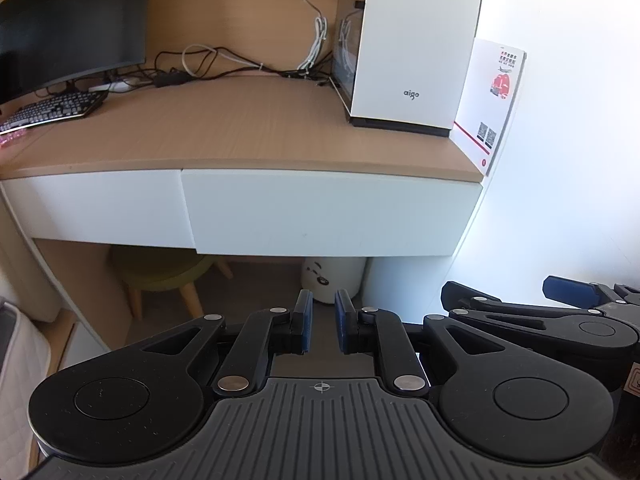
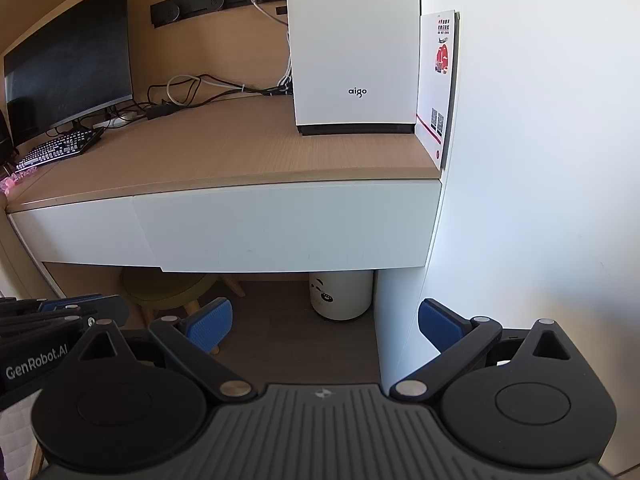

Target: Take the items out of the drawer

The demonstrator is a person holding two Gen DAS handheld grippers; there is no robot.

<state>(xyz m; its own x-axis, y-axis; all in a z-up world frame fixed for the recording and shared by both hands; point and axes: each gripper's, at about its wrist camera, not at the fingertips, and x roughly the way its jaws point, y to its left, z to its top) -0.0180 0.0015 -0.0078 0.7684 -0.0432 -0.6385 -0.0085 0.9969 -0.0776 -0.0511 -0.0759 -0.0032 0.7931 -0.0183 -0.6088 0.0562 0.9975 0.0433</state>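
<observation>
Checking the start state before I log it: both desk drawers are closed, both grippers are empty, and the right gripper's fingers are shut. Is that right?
One thing is wrong: the right gripper has its fingers spread wide, not shut, as the right wrist view shows. The nearly closed one is the left gripper. The rest holds: the right drawer and the left drawer are closed, and neither gripper holds anything.

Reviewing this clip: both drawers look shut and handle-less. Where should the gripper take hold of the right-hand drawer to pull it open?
Probably the bottom lip of the right-hand drawer front, from below: its face is flat with no handle visible, and its lower edge hangs free above the open space under the desk.
</observation>
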